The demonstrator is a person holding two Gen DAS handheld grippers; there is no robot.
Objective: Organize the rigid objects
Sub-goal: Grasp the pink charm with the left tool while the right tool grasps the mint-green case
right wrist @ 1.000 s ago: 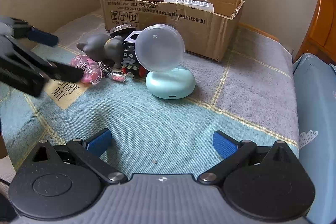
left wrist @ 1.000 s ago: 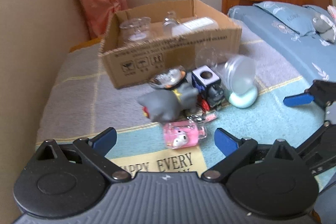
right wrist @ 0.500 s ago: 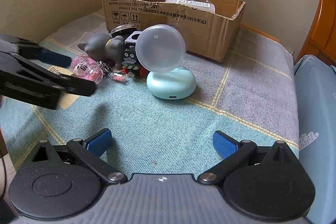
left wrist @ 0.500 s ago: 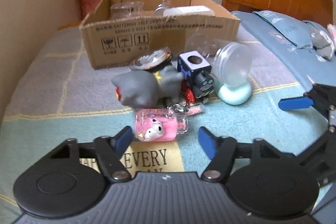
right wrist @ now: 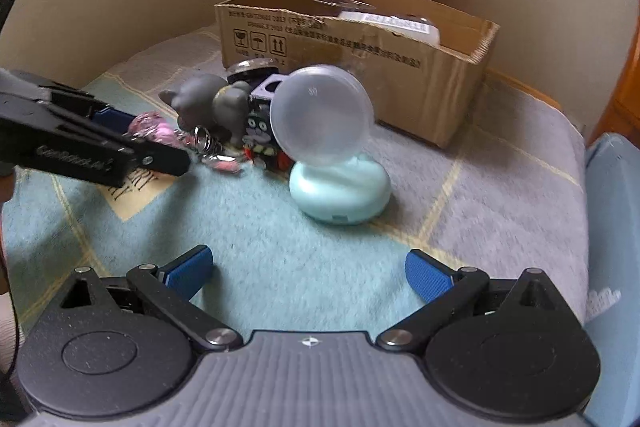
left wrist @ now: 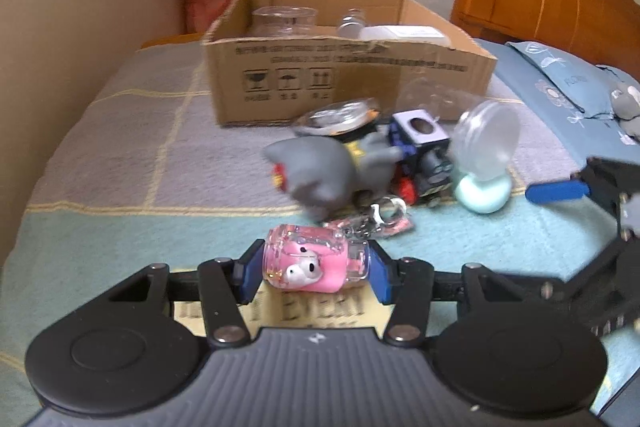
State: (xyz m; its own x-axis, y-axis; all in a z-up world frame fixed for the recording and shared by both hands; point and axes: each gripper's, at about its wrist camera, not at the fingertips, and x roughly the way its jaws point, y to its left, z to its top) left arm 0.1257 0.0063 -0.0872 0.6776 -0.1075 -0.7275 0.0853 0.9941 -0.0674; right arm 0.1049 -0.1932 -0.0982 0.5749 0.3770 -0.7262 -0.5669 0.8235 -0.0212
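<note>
Left wrist view: left gripper clamps the pink keychain on the blanket; right gripper gapes empty. Jars sit in the box; cat toy, cube, case remain outside.

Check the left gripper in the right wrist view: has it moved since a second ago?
Yes. The left gripper has come in from the left edge toward the grey toy, and its pads are now shut on the pink keychain.
</note>
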